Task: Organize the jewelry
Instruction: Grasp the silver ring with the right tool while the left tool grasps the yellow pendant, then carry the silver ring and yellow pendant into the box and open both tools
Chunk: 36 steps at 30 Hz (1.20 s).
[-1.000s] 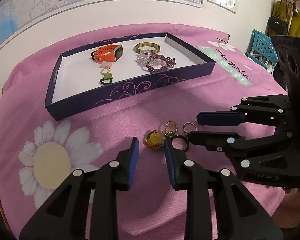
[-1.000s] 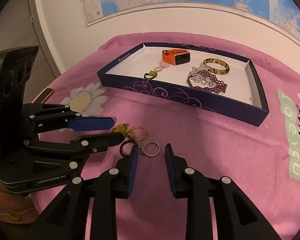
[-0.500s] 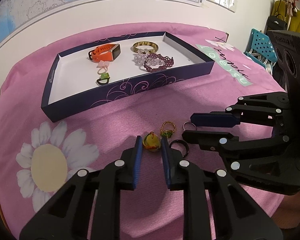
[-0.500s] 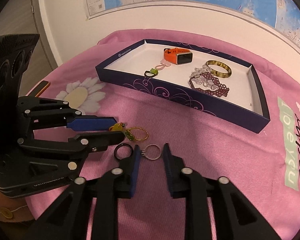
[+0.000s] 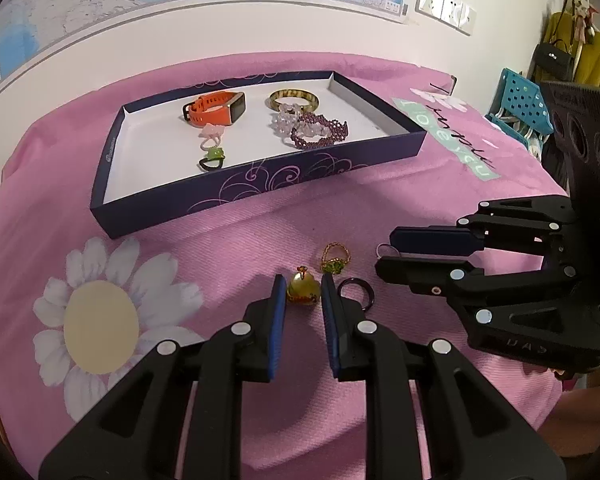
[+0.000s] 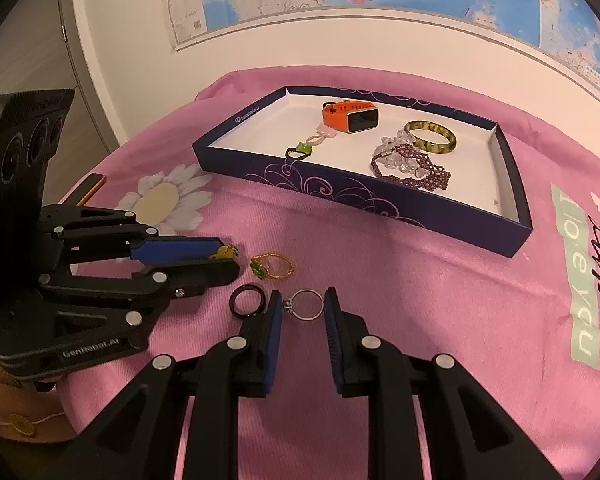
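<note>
My left gripper (image 5: pixel 302 280) is shut on a yellow ring (image 5: pixel 303 290) that lies on the pink cloth; the right wrist view shows the ring (image 6: pixel 225 253) pinched between its fingers. My right gripper (image 6: pixel 303 296) is shut on a silver ring (image 6: pixel 289 304), both pads against its band. Between the two grippers lie a black ring (image 6: pixel 233 303) and a gold ring with a green stone (image 6: pixel 260 270). Farther back stands the navy tray (image 5: pixel 260 188) with an orange watch (image 5: pixel 216 110), an amber bangle (image 5: pixel 294 98), beaded bracelets (image 5: pixel 320 134) and two small rings (image 5: pixel 212 158).
A pink cloth with a daisy print (image 5: pixel 100 320) covers the table. A flat dark object (image 6: pixel 90 188) lies at the table's left edge. A blue perforated basket (image 5: pixel 518 96) and hanging bags (image 5: pixel 560 56) are at the right. A wall map hangs behind.
Both pairs of jaws have narrowed. The left pads came in onto the yellow ring and the right pads onto the silver ring. Neither hand has shifted noticeably.
</note>
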### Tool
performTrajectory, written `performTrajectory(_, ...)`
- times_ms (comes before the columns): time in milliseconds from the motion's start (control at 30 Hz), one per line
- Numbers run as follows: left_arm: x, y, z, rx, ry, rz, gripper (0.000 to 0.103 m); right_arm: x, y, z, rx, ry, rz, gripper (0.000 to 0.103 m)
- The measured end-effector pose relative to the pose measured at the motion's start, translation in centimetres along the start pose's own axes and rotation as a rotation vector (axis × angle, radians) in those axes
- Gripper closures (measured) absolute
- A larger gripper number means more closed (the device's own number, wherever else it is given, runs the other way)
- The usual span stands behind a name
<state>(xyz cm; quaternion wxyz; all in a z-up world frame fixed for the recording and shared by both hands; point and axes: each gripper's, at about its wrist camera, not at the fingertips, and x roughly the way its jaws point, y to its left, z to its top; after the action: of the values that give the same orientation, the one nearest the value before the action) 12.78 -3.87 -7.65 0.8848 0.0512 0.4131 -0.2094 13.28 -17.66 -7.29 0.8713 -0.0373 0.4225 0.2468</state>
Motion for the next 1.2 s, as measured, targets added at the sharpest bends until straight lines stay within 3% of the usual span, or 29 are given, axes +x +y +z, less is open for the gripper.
performTrajectory(733,-1.9,0.9,0.9,-0.023,-0.076,0.004,0.085,-2.5,-1.3,0.8,0.041,-0.099,0.014,0.084)
performTrajectory(767,-2.0,0.9,1.1,-0.022,-0.079,0.006,0.085,-2.6,-1.3,0.9,0.037,-0.101,0.013,0.102)
performTrajectory(1067,-2.0,2.0,2.6,-0.022,-0.105,0.032,0.085,-2.4,-2.5,2.1,0.050,-0.108,-0.001,0.102)
performTrajectory(1133,-2.0,2.1,2.6,-0.024,-0.105,0.030,0.085,-2.0,-2.8,2.0,0.062,-0.093,-0.007,0.097)
performTrajectory(1167,-2.0,2.1,2.5,-0.025,-0.104,0.029,0.085,-1.5,-3.0,2.0,0.074,-0.071,0.004,0.078)
performTrajectory(1200,-1.9,2.2,2.5,-0.027,-0.102,0.029,0.085,-1.2,-3.1,1.9,0.077,-0.064,0.004,0.068)
